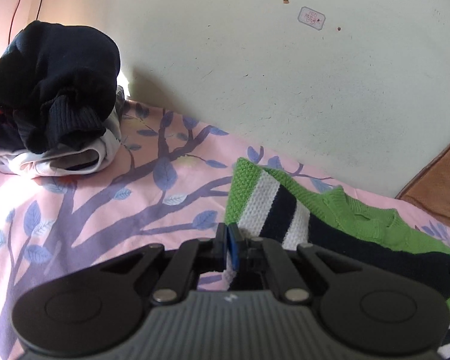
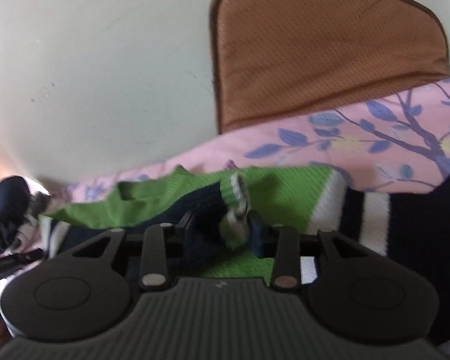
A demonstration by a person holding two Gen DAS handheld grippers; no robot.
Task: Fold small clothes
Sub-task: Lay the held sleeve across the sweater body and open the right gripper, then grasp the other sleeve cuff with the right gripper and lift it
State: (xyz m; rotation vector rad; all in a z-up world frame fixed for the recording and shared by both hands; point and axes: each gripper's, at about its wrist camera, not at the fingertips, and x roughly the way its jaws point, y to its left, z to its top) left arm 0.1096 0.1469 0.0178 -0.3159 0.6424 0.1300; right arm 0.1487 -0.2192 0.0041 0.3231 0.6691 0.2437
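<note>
One pink bedsheet (image 1: 90,210) with a tree print, against a pale wall (image 1: 255,75). Striped green sweater (image 1: 264,198) lies spread on it, right of a dark clothes pile (image 1: 51,96). Right gripper (image 2: 222,225) pinches the sweater's cuff (image 2: 237,201). Left gripper (image 1: 227,240) fingers pressed together at the sweater's edge; grip on fabric unclear.

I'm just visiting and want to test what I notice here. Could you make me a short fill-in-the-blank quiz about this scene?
1. The striped sweater is mostly ____ with white and dark bands.
2. The right hand-held gripper is pinching the sweater's ____.
3. The bedsheet is pink, printed with branches and blue ____.
4. On the pile of clothes, the top garment is ____ in colour.

Missing words: green; sleeve; leaves; dark
</note>
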